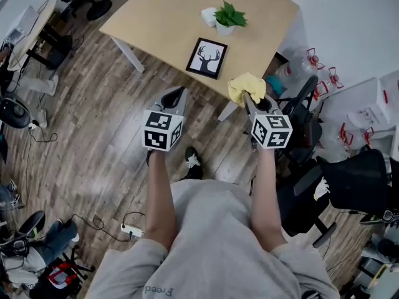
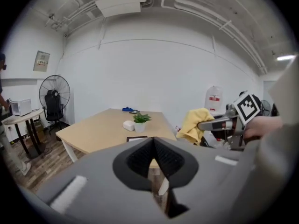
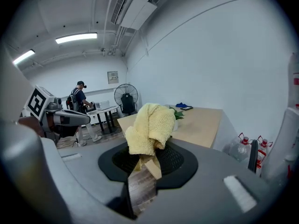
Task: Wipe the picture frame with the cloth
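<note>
So far you've only got the cloth [image 1: 244,87] pinched in your right gripper's [image 1: 250,97] jaws, left gripper [image 1: 177,93] jaws pressed together on nothing, and the frame [image 1: 207,58] lies flat on the tabletop [image 1: 162,11] ahead, apparently unwiped, so all wiping remains.

A person wears a loose grey short-sleeved T-shirt [image 1: 212,242] with small lettering [image 1: 159,289] near its hem. Ahead of the shirt, the grey left claw [image 1: 179,91] and right claw [image 1: 249,99] each taper to a point. Each carries a white cube [image 1: 162,129] printed with black square markers. Black ribbed pads [image 2: 140,158] line the claws. Just beyond the shirt shows a black-and-white shoe [image 1: 192,161].
</note>
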Motion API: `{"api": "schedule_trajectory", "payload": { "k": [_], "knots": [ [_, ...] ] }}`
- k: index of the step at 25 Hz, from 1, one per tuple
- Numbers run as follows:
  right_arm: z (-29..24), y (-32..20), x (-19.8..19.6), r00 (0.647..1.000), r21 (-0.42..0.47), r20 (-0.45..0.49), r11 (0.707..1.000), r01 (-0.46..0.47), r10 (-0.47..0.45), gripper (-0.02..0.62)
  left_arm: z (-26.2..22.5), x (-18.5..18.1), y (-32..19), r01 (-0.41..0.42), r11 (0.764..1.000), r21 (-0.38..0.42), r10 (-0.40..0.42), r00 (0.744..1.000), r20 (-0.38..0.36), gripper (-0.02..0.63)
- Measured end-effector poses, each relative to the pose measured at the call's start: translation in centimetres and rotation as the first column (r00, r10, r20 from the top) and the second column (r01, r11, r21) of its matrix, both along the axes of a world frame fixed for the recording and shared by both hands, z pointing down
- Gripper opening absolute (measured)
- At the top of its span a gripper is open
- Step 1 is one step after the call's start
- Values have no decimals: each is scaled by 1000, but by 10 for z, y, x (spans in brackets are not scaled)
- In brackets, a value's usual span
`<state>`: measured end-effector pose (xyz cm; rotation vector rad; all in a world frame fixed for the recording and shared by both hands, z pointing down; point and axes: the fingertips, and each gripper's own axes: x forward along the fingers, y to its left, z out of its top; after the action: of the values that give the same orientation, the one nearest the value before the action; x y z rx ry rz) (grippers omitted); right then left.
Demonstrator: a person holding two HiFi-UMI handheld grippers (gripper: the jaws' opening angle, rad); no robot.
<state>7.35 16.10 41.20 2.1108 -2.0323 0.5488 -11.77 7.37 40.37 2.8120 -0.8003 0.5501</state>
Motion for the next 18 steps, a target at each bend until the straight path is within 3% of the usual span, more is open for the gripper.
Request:
{"api": "schedule_trajectory", "payload": {
  "k": [10,18],
  "knots": [
    [16,-54,6,996,-45,-35,996,-79,78,94,28,34,-64,-141,989,-52,142,990,16,52],
    [35,-69,9,995,-100,-53,991,-93,88,95,55,37,-80,-178,975,-136,181,983,12,52]
  ]
}}
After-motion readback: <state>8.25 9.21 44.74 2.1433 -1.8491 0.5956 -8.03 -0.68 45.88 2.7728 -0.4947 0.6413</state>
